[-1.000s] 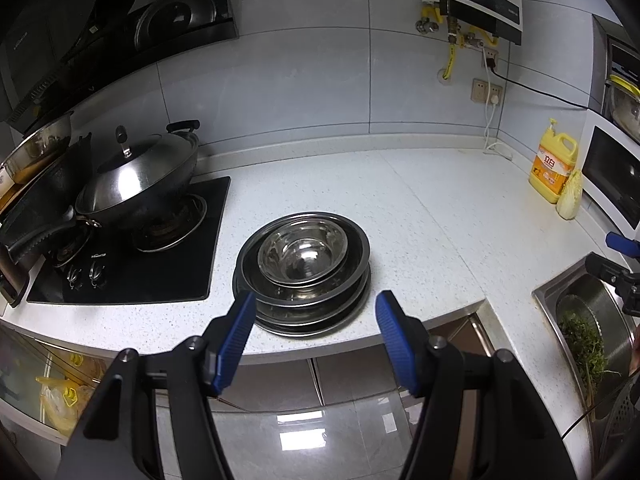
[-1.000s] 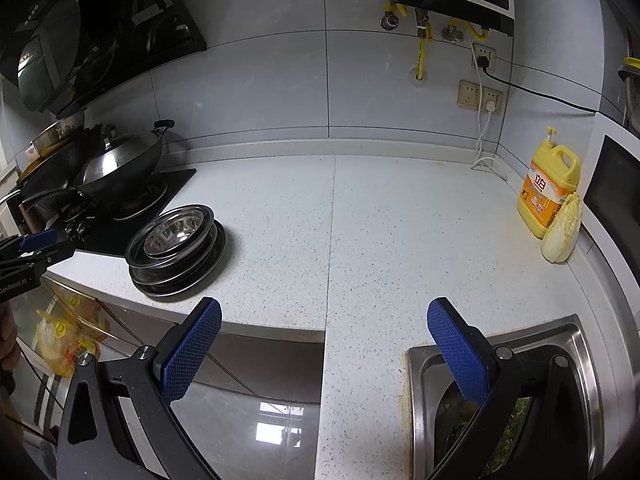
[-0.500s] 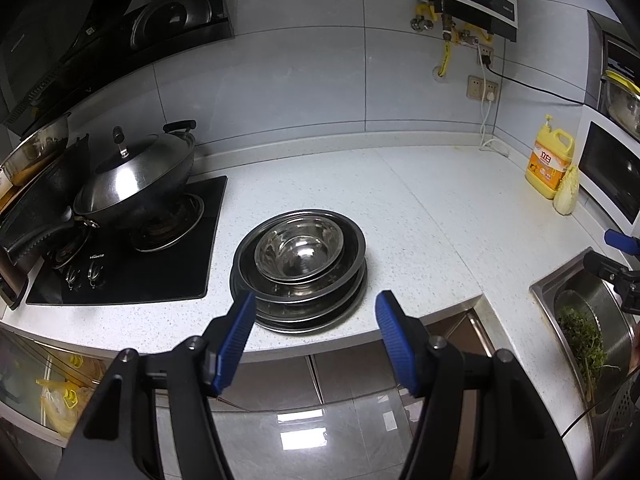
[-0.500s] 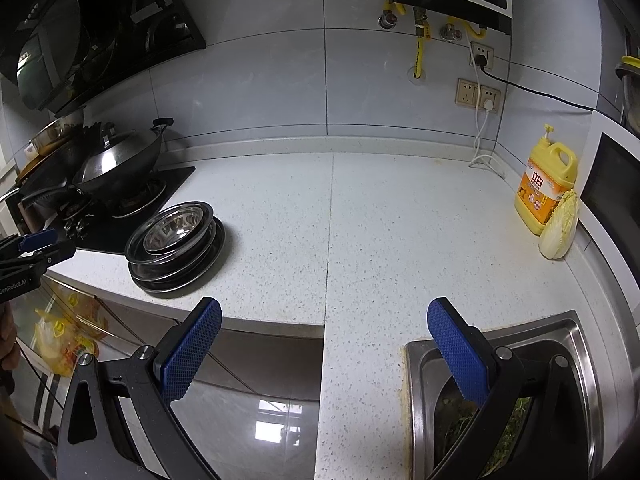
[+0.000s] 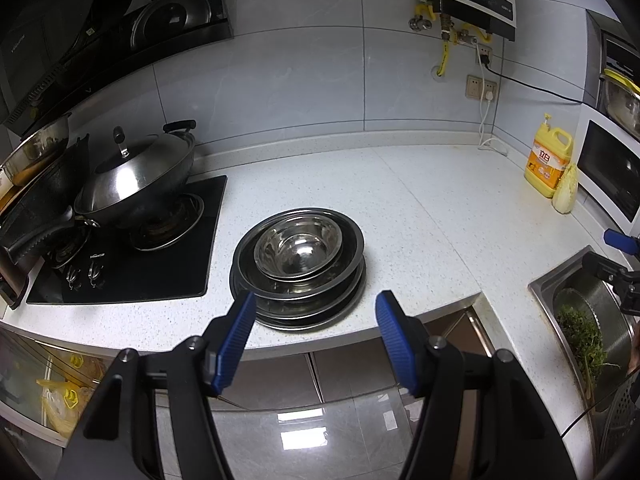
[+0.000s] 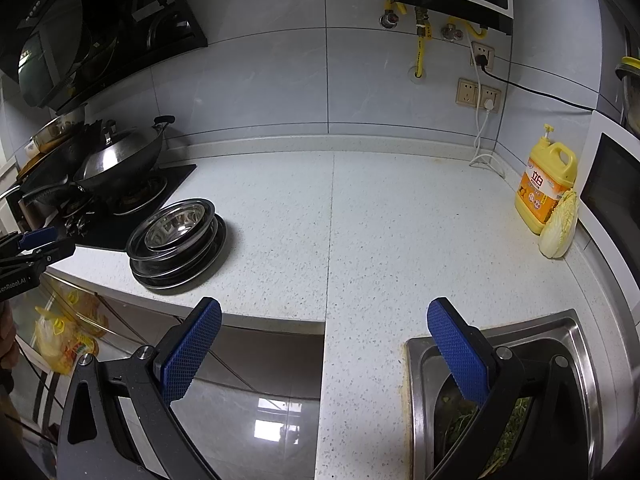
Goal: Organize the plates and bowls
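A stack of steel plates point(image 5: 304, 308) with a steel bowl point(image 5: 298, 250) nested on top sits on the white counter near its front edge, right of the stove. It also shows in the right wrist view point(image 6: 178, 244) at the left. My left gripper point(image 5: 314, 320) is open and empty, just in front of the stack and off the counter edge. My right gripper point(image 6: 324, 330) is open and empty, over the counter's front edge by the sink, well right of the stack.
A lidded wok point(image 5: 136, 176) sits on the black stove point(image 5: 160, 272) at the left. A sink point(image 6: 500, 360) with greens is at the right front. A yellow detergent bottle point(image 6: 546, 184) and a cabbage point(image 6: 560, 226) stand by the microwave point(image 6: 612, 200).
Both views have shifted slightly; the stack sits a little lower and closer in the left wrist view. Both grippers stay open and empty.
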Tool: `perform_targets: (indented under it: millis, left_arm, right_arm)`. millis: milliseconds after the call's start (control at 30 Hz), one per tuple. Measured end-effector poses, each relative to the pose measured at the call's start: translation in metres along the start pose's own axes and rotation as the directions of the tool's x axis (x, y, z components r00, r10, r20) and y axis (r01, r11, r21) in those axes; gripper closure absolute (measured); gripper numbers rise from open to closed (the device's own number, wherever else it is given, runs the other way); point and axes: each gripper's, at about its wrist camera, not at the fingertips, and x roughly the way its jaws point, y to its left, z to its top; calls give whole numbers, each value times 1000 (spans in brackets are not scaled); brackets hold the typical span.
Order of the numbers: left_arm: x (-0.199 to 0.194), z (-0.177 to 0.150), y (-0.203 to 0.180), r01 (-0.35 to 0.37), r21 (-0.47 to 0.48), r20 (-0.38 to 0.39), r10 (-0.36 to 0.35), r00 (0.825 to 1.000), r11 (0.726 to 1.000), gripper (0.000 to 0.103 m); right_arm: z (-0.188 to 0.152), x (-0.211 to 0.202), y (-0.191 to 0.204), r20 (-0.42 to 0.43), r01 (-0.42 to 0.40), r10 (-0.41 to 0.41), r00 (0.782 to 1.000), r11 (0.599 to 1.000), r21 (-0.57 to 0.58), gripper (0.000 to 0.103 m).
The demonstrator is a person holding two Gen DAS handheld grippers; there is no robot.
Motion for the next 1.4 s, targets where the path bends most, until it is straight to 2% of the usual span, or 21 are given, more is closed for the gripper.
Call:
perform_targets:
  millis: [1400]
  left_arm:
    - [2,-1,-19,28,26,-9,-28,1000,999,43]
  right_arm:
    - [-6,-2,-10,-13,11,-11,1000,1000,4,2]
